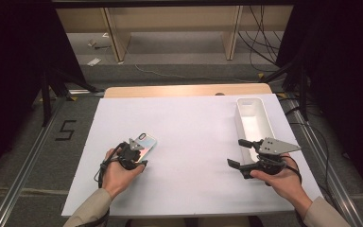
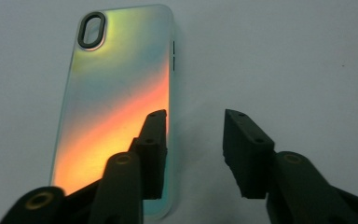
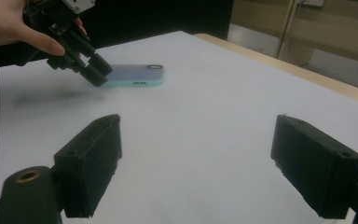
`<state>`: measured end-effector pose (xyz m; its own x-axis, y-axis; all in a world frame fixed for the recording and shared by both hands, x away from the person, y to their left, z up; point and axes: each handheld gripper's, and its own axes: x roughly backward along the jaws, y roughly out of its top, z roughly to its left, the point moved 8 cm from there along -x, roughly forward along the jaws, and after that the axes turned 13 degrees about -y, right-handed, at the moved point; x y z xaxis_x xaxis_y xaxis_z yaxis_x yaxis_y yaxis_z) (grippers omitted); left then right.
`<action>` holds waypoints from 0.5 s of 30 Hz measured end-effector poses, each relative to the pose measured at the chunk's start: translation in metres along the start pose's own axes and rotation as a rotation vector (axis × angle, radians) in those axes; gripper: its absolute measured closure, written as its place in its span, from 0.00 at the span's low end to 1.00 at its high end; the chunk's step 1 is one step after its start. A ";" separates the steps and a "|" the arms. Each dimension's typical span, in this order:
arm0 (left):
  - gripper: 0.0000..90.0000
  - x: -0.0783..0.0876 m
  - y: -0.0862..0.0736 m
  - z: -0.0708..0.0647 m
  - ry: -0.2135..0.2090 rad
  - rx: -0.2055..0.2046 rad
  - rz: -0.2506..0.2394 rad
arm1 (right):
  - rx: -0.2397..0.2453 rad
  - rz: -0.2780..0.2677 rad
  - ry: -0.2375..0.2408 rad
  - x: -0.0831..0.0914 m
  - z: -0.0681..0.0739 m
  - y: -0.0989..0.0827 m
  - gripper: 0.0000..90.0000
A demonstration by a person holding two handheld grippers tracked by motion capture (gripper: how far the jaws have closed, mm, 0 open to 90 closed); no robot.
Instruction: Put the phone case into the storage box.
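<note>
A: The left claw (image 2: 193, 123) is hovering part-open over the iridescent, orange-to-green plastic phone case (image 2: 116, 102), gripping nothing; one jaw is overlapping the case's edge.

B: The case is lying flat on the white-covered bench (image 1: 194, 142), left side. The right claw (image 3: 196, 158) is waiting wide open and empty beside the long white plastic tray (image 1: 255, 118).

- The left black two-jaw gripper (image 1: 139, 150) carries a grey three-cornered plate on top; brass-coloured rivets sit behind its blocky, screw-dotted pads.
- The right black two-jaw gripper (image 1: 239, 152) bears a matching grey plate.
- Black cables trail behind both.
- Beige sleeves (image 1: 89, 210) cover both forearms.
</note>
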<state>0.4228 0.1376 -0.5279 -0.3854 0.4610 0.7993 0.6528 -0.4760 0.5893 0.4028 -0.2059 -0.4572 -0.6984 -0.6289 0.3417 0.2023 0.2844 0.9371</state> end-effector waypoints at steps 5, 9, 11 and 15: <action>0.33 0.000 0.006 0.016 0.046 -0.008 0.033 | 0.000 0.000 0.000 -0.001 0.000 0.000 0.19; 0.19 -0.002 0.007 0.025 0.053 -0.005 0.067 | 0.001 -0.002 0.000 -0.001 0.000 0.000 0.19; 0.11 -0.003 0.008 0.032 0.058 -0.003 0.084 | 0.001 -0.001 0.000 -0.001 0.000 0.000 0.18; 0.00 -0.006 0.010 0.044 0.053 0.011 0.104 | 0.002 -0.002 -0.001 -0.001 0.000 0.000 0.18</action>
<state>0.4601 0.1628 -0.5317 -0.3488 0.3695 0.8613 0.6982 -0.5106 0.5018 0.4039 -0.2053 -0.4578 -0.6995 -0.6287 0.3399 0.1998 0.2846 0.9376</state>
